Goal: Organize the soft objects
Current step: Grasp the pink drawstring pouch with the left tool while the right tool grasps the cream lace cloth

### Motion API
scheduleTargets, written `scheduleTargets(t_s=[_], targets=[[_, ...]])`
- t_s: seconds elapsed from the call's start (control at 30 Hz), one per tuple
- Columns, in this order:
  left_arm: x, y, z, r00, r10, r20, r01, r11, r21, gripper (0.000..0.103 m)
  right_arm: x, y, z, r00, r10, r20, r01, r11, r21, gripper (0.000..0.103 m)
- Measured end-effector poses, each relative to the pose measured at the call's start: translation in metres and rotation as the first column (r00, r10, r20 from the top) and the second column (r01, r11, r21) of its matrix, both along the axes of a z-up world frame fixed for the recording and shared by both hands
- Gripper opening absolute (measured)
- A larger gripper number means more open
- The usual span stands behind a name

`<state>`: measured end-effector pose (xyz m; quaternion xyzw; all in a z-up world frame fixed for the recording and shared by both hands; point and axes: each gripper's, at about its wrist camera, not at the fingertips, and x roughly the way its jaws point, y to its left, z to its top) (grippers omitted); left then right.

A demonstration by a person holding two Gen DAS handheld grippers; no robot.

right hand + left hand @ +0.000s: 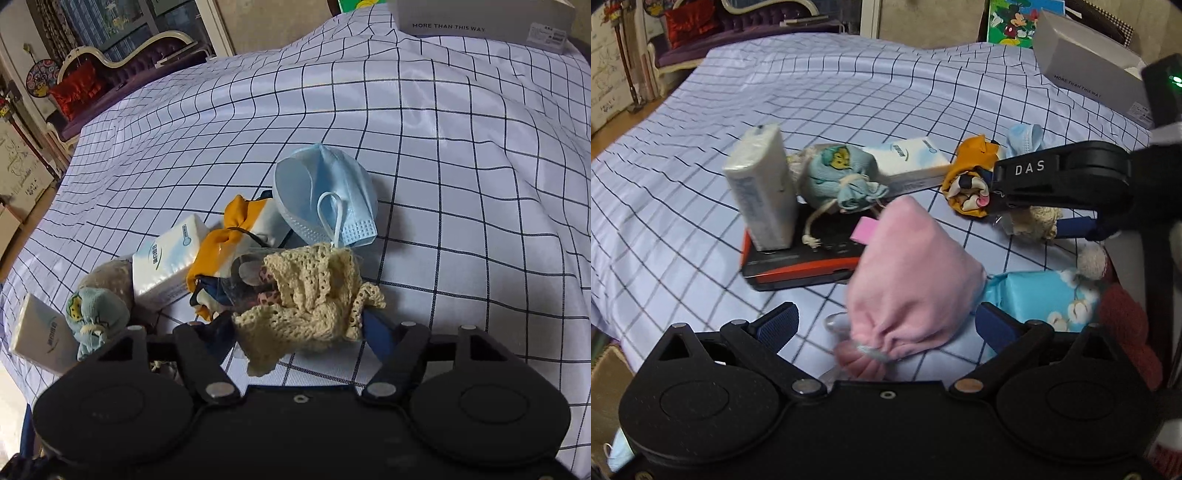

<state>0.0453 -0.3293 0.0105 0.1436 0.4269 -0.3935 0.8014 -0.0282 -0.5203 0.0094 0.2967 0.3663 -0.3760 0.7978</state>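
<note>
A pink drawstring pouch (912, 280) lies between the fingers of my left gripper (886, 317). The left pad stands clear of it, so this gripper is open. My right gripper (299, 328) is shut on a cream crochet piece (314, 299), with a blue pad against each side of it. In the left wrist view the right gripper (1015, 214) reaches in from the right over that crochet piece (1034, 221). A light blue sock pouch (834, 173) and an orange scarf (971, 173) lie behind. A blue face mask (325, 192) rests just beyond the crochet piece.
A tissue pack (761, 192) stands on a black and orange flat device (798, 262). Another tissue pack (166, 266) lies beside the scarf. A blue floral pack (1041, 295) and a red knit item (1126, 325) sit at the right. A grey box (480, 18) is at the back of the checked cloth (443, 147).
</note>
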Motion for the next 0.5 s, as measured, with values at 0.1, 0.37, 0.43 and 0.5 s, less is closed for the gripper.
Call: scheduleTargets(t_s=[0.1,0.37,0.43,0.5], targets=[[-0.003,-0.009,0.000,1.000,0.005,0.020,-0.006,1.000,0.011,0.099,-0.002,0.002,-0.001,1.000,-0.004,0.007,0.004,1.000,0.002,0.071],[0.010,-0.018,-0.013,0.993,-0.009,-0.120,0.007,1.000,-0.009,0.061,-0.003,0.004,-0.001,1.000,-0.005,0.013,0.005,1.000,-0.003,0.071],[0.009,-0.015,-0.012,0.993,-0.016,-0.118,0.012,0.999,-0.032,0.055,-0.003,0.005,0.000,1.000,-0.002,0.013,0.003,1.000,-0.013,0.070],[0.009,-0.010,-0.009,0.992,-0.027,-0.123,0.021,0.999,-0.047,0.053,-0.004,0.006,0.001,1.000,-0.004,0.021,0.004,1.000,-0.018,0.068]])
